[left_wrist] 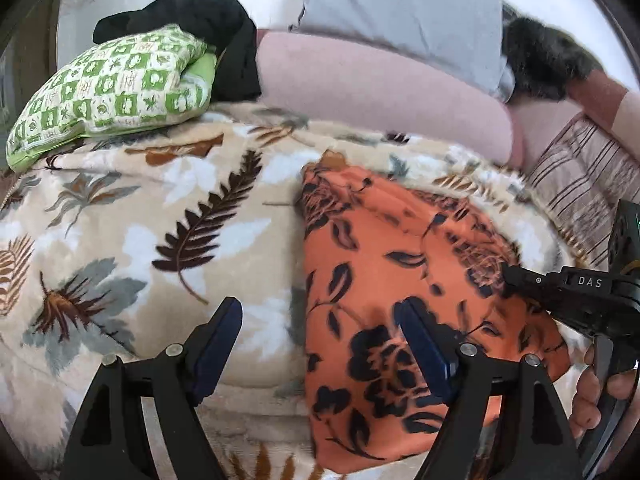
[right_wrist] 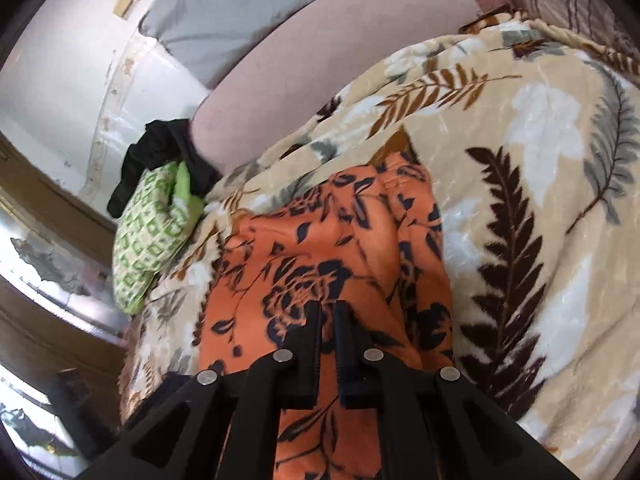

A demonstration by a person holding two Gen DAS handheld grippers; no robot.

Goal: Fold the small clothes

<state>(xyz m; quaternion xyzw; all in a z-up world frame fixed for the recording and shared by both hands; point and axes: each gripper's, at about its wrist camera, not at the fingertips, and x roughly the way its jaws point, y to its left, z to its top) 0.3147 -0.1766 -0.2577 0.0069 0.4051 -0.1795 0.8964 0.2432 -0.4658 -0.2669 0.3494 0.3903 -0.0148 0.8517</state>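
A: Orange floral garment (left_wrist: 400, 280) lies part-folded on leaf blanket (left_wrist: 160, 220). Judged light, limp, slippery.

B: Left gripper (left_wrist: 320, 344) spread wide, empty. Right gripper (right_wrist: 327, 312) nearly closed; grip uncertain. Edge hold advised.

The left tool (left_wrist: 320, 320) has its two fingers (left_wrist: 218, 344) spread wide apart, and nothing is between them. The right tool (right_wrist: 328, 312) has its fingers almost together, with only a narrow gap; whether they pinch anything I cannot tell. In the left wrist view the right tool comes in from the right edge, and a bare hand (left_wrist: 600, 388) holds its handle.
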